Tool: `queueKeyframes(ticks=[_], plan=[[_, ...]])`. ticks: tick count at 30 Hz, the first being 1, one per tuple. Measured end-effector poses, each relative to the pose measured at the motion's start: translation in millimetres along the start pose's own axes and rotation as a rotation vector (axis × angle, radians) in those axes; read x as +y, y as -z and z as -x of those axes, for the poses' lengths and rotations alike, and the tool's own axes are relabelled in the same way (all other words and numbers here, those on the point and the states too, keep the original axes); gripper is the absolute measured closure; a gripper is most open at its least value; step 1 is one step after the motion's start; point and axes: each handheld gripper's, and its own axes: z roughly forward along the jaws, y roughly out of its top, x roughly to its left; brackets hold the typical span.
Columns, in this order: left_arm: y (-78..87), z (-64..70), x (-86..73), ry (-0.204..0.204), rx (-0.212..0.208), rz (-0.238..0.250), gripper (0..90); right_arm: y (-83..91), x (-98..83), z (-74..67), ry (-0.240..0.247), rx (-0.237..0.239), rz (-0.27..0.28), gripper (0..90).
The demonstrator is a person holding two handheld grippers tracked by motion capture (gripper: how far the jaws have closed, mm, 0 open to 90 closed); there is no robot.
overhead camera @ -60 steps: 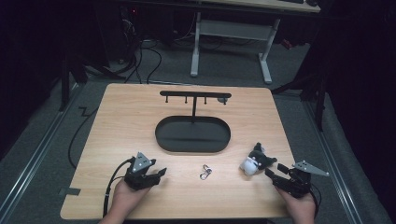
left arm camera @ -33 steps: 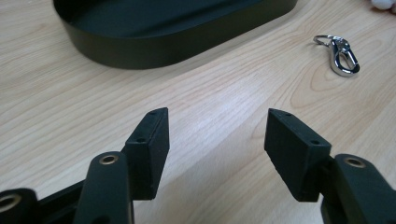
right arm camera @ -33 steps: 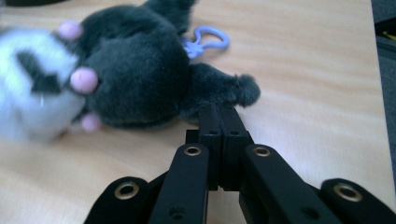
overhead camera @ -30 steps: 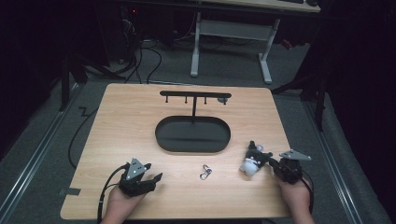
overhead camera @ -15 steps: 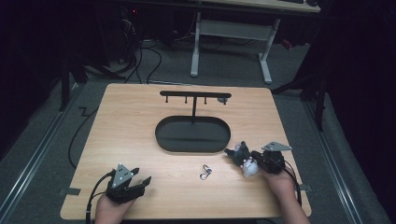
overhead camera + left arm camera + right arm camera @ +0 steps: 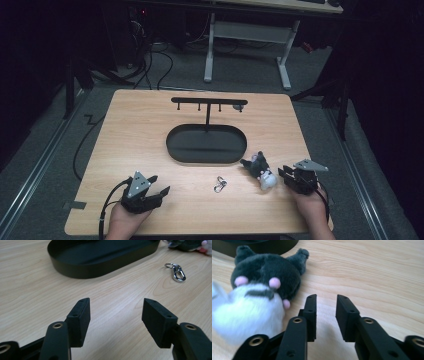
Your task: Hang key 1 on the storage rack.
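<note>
The plush [image 6: 261,170] lies on the table [image 6: 135,130] at about 4 o'clock from the tray [image 6: 206,144], just off the tray's right end. In the right gripper view the plush [image 6: 259,297] is cut off at the left edge and its white half is blurred, so its face is hard to read; two dark ears and small pink spots are what can be made out. In the left gripper view only a dark and pink sliver of the plush [image 6: 190,245] shows at the top right corner.

The right gripper [image 6: 325,315] has its jaws a little apart, having just been opening, with nothing between them but bare wood; the plush sits just beside the left jaw, at about 10 o'clock from the gap. In the high view the right gripper [image 6: 287,176] lies at 3 o'clock from the plush, very close to it (whether they touch I cannot tell).

The left gripper [image 6: 115,315] has its jaws wide apart and empty, low over the table. In the high view the left gripper [image 6: 152,190] is at 7 o'clock from the tray.

The tray is oval, black and shallow, with a post rising from its far rim to a crossbar [image 6: 209,101] with pegs; its far part is cut off in the left gripper view. A metal clip [image 6: 219,184] lies on the wood at 6 o'clock from the tray, between the two grippers, and the clip [image 6: 177,272] shows sharply in the left gripper view.
</note>
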Motion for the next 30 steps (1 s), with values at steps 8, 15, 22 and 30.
queueKeyframes(ticks=[8,15,22,30], plan=[[-13.5,-2.9,2.7,-0.065,-0.032,-0.063,32.0,17.6,-16.2,-5.2,-0.023,0.013,-0.008,64.0],[-18.3,-8.4,4.1,-0.038,-0.051,-0.031,33.6,21.2,-16.4,-10.2,-0.053,0.005,-0.026,68.5],[-19.7,-11.9,3.0,-0.045,-0.048,-0.016,29.8,23.9,-11.1,-11.7,-0.070,-0.022,-0.091,63.3],[-20.9,-14.6,-0.6,-0.046,-0.054,-0.023,29.6,22.3,-7.4,-12.9,-0.081,0.011,-0.183,59.8]])
